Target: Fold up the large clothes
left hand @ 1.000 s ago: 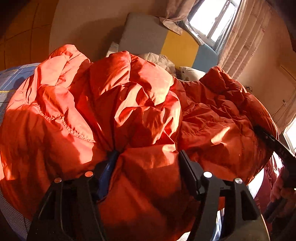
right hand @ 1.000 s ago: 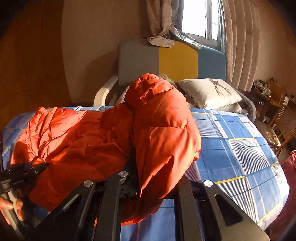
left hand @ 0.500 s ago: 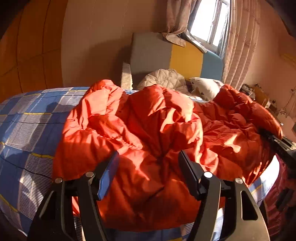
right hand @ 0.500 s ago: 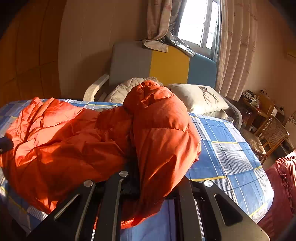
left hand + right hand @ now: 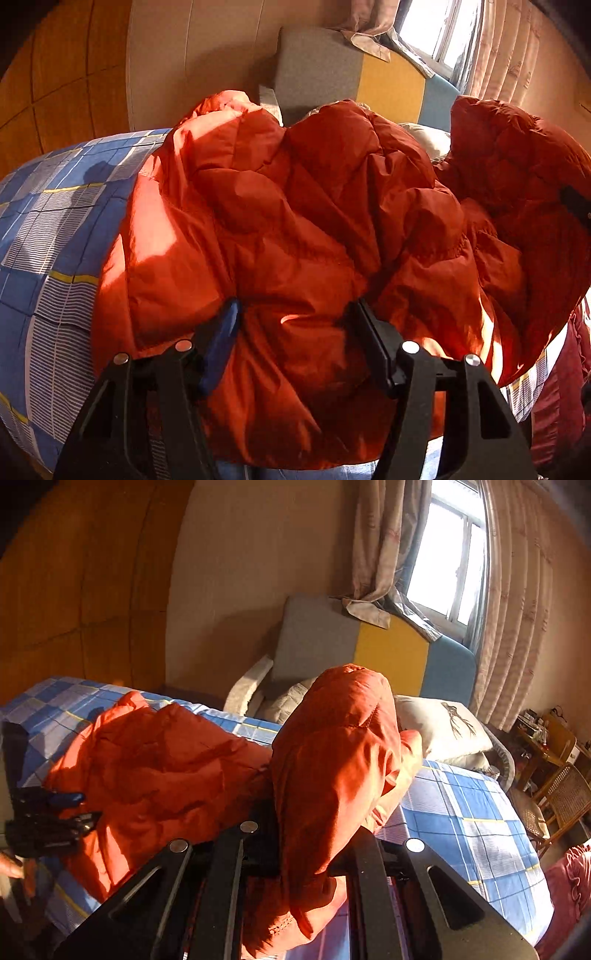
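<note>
Left gripper (image 5: 293, 314) low centre of its frame, jaws closing around fabric; right gripper (image 5: 306, 834) low centre, clamped tight on fabric.

I see a bed (image 5: 476, 812) with a blue checked sheet; an orange puffer jacket (image 5: 159, 760) lies crumpled across it, pillows (image 5: 439, 727) at its far end.
</note>
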`<state>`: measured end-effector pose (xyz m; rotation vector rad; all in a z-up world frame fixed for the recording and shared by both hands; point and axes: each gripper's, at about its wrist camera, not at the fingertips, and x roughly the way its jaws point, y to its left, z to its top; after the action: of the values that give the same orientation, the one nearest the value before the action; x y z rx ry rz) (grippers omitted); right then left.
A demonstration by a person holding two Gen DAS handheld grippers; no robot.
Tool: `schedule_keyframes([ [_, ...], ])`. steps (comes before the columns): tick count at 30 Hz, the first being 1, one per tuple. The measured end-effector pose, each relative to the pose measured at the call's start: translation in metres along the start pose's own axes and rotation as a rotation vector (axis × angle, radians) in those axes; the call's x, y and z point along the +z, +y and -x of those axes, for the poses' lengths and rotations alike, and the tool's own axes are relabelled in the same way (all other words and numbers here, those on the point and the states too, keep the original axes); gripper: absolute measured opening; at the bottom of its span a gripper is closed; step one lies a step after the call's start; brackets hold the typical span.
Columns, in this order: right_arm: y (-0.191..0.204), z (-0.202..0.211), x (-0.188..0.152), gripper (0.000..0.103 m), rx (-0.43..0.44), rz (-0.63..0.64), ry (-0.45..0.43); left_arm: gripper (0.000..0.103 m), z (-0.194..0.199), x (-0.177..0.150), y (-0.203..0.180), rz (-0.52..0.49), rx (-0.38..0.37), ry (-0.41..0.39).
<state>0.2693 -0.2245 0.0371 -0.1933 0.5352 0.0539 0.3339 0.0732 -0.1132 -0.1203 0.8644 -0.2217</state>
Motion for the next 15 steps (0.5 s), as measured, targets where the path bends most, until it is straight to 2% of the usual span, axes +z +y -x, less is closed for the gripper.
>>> schedule_keyframes([
  [10,0.057,-0.001,0.01,0.01,0.143,0.058,-0.007,0.061,-0.005,0.003,0.003,0.0,0.001,-0.001],
  [15,0.071,-0.012,0.009,0.01,0.215,-0.007,0.042,0.06,-0.005,0.004,0.005,0.007,-0.009,0.0],
])
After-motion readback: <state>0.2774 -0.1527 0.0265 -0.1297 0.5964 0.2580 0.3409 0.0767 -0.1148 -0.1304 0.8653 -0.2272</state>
